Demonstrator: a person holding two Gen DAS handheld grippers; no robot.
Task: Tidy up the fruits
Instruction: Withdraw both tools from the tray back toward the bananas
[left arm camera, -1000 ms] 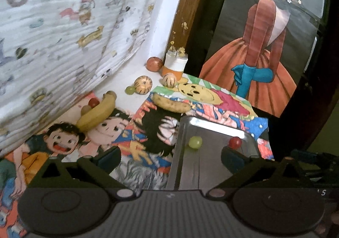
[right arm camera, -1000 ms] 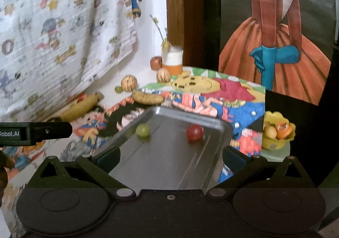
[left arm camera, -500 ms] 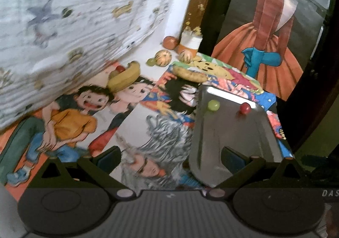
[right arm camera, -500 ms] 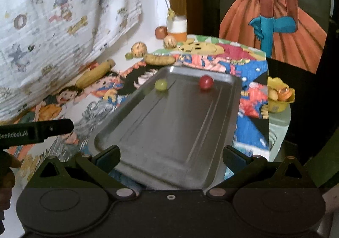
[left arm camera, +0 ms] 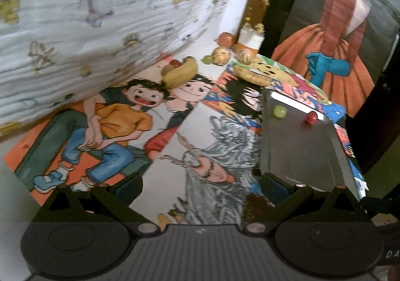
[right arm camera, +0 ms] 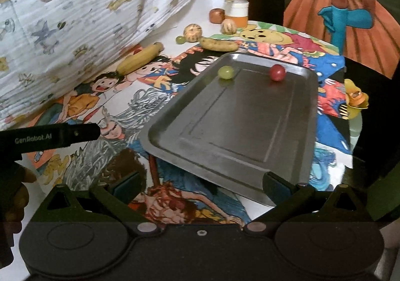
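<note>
Only the right wrist view shows the yellow bowl [right arm camera: 355, 103] at right edge and the left claw's body (branded) at left. Both the left claw [left arm camera: 200, 187] and right claw [right arm camera: 202, 186] gape empty. The smooth steel tray [right arm camera: 225, 135], centre frame, holds a round green grape [right arm camera: 226, 72] and a red one [right arm camera: 277, 72].

Rectangular steel tray [left arm camera: 300, 151] lay at right on the cartoon-print cloth [left arm camera: 125, 115]. Small green grape [left arm camera: 279, 111] and small red grape [left arm camera: 311, 117] sat apart at its far end. Left gripper [left arm camera: 200, 187] hung spread and empty.

Both grippers have pulled back from the tray [right arm camera: 232, 130], exposing more tablecloth [left arm camera: 175, 135].
</note>
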